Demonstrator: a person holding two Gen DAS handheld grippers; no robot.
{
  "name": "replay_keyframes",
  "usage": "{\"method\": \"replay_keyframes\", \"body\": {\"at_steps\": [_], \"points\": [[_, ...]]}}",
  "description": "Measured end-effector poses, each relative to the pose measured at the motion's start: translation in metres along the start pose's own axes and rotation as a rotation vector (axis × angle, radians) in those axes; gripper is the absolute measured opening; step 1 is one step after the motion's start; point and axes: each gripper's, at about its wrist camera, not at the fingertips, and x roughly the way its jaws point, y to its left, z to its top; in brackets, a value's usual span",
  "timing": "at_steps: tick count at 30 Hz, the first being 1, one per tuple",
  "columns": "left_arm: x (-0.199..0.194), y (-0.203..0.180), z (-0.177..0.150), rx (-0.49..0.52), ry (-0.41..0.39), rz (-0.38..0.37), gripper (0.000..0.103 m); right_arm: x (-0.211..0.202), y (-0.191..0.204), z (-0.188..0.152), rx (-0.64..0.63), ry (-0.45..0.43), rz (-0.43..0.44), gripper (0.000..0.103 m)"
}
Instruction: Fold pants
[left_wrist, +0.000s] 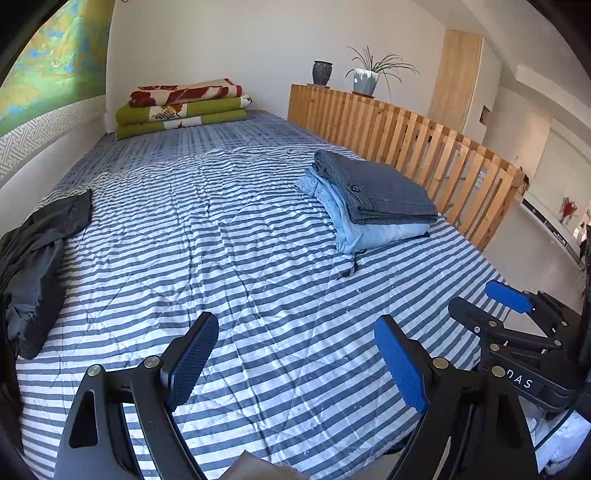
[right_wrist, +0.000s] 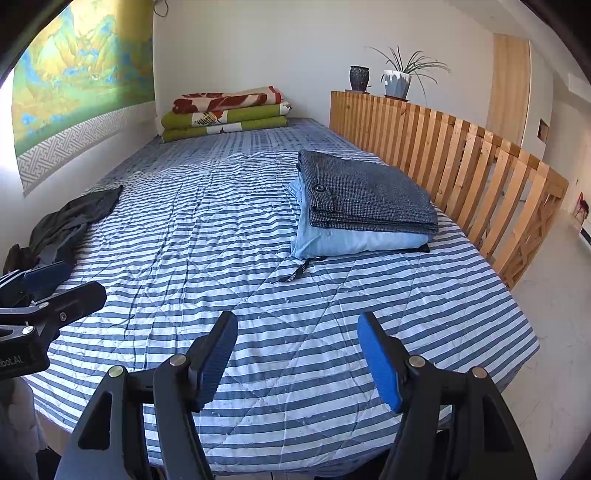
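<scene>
Clearly the next thing to fold is the dark pants (left_wrist: 37, 254), a crumpled heap at the left edge of the frame on the striped bed (left_wrist: 258, 280). They look soft and limp, light to lift, best pinched at the waistband or a hem corner. At right centre sits a folded stack (right_wrist: 365, 206) beside the wooden rail (right_wrist: 480, 166). Both the left claw (left_wrist: 295, 362) and the right claw (right_wrist: 299, 362) hover low over the near bed, spread wide, holding nothing.
</scene>
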Motion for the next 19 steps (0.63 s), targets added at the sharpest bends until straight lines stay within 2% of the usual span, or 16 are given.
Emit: {"method": "replay_keyframes", "body": {"at_steps": [19], "points": [[0.007,0.006,-0.004,-0.014,0.015,0.023,0.089,0.013,0.006,-0.003,-0.02,0.027,0.011,0.064]]}}
